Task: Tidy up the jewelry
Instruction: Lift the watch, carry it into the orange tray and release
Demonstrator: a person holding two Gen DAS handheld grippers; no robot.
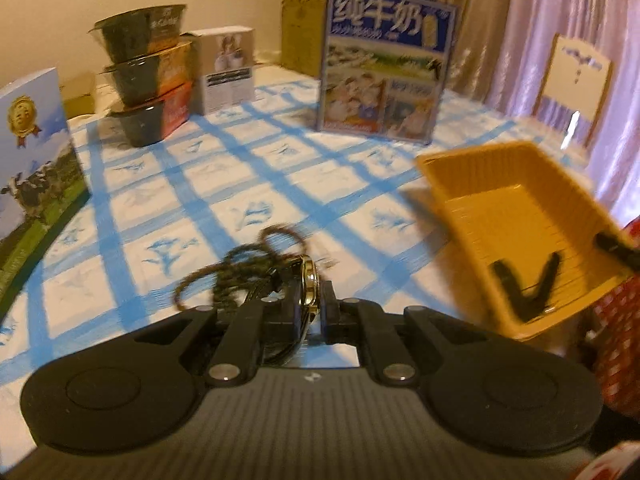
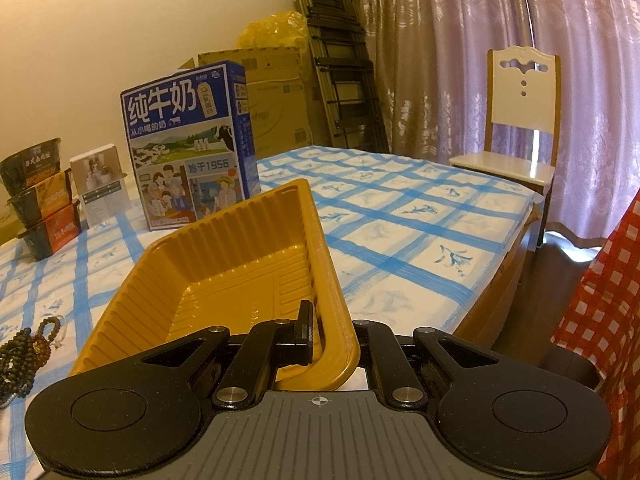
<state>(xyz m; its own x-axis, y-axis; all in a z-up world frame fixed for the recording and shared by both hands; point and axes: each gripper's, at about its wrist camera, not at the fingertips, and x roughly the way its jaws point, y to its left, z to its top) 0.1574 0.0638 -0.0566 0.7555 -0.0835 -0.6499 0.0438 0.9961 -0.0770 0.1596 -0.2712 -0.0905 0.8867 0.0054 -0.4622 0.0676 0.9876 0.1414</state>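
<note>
Two claws: left gripper [image 1: 310,300] clamps a gold-rimmed watch [image 1: 308,280], beaded strands [image 1: 240,268] just ahead; right gripper [image 2: 332,336] pinches the near wall of the tilted yellow tray [image 2: 224,264].

Table [image 2: 400,248], white cloth with blue check. Standing on it: blue milk carton box [image 2: 188,148]; three stacked dark bowls [image 2: 38,196]; small white box [image 2: 102,184]; cow-picture box [image 1: 32,160]. Bead strings [image 2: 24,356] lying at near left.
</note>
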